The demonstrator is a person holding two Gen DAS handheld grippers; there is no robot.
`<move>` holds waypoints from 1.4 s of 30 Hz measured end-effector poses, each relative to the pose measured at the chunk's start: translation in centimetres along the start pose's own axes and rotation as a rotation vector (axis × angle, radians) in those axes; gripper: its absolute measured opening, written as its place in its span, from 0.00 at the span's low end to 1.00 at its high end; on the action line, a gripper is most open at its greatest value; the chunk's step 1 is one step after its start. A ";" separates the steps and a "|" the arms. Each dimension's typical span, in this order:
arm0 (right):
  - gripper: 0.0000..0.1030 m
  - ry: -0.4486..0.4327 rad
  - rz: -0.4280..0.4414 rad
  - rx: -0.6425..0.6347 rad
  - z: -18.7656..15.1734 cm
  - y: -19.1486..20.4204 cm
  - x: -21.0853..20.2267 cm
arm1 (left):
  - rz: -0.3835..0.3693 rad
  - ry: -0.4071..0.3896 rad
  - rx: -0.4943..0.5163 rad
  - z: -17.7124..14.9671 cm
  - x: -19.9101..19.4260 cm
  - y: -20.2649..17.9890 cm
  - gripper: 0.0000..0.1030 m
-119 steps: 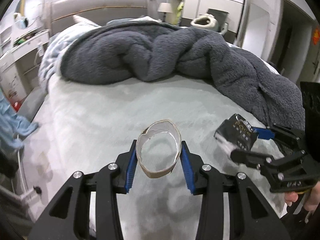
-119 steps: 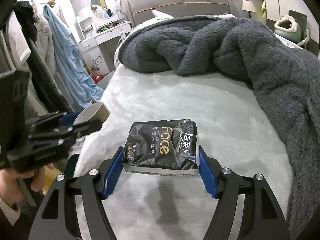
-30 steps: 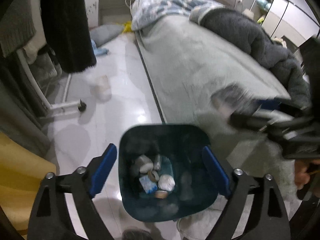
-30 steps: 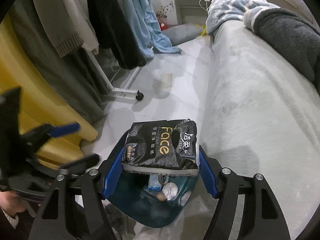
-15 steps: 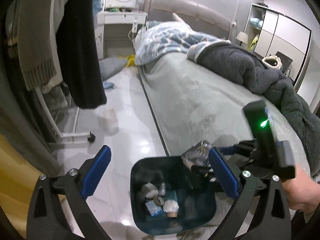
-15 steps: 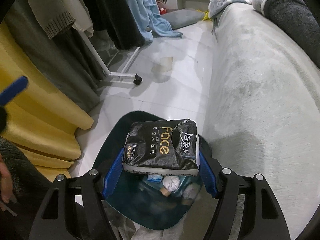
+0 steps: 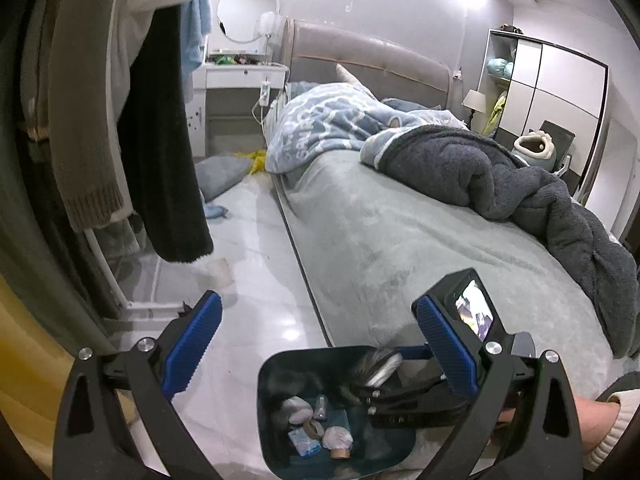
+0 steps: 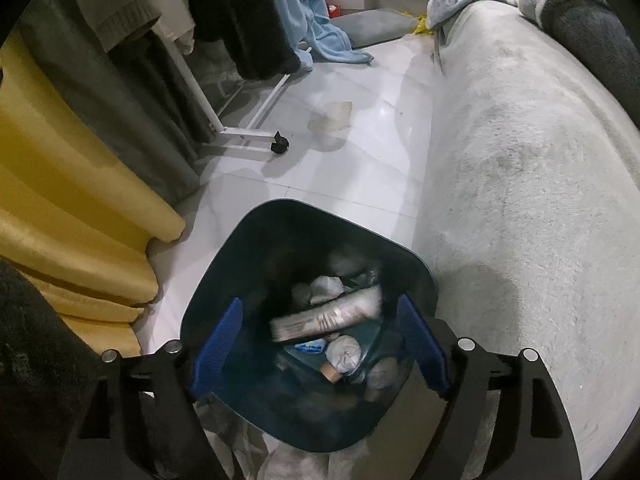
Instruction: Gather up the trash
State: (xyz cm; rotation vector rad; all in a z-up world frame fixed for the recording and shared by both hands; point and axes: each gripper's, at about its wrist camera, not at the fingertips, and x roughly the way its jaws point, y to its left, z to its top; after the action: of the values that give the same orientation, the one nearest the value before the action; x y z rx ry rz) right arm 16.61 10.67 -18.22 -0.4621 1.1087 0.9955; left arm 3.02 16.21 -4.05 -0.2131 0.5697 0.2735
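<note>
Dark teal trash bin on pale floor tiles, tight against the side of the bed. Right gripper poised over the bin mouth, blue pads spread wide, nothing between them. Black tissue pack inside the bin, lying across the other rubbish and blurred (pale underside showing, print unreadable). Below it a crumpled white wad, a scrap of blue-and-white wrapper and a cardboard ring, partly hidden. Left gripper held higher and further back, fingers likewise wide apart and holding nothing. From that side, same bin low in the frame, right gripper reaching in over its rim from the right, a blurred grey-and-black shape at its tip, most likely the pack. On the bed, a dark grey fleece blanket heaped toward the far side, a blue patterned quilt near the headboard. Hanging clothes and yellow curtain left of the bin.
</note>
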 end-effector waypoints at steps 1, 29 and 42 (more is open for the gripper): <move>0.84 -0.007 -0.004 -0.007 0.0 0.2 -0.3 | 0.017 -0.012 0.005 0.1 -0.2 -0.2 0.97; 0.97 -0.607 -0.325 0.186 -10.9 -8.5 -25.9 | -0.051 -0.170 0.116 0.9 -5.3 -8.8 0.97; 0.97 -0.679 -0.459 0.259 -17.6 -9.0 -30.9 | -0.136 -0.210 0.101 1.1 -6.4 -13.0 0.97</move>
State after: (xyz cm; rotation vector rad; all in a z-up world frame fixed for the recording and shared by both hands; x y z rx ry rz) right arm 11.97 -20.27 0.85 -0.1296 0.4710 0.5223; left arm 2.46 3.05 2.02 -0.1223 0.3578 0.1321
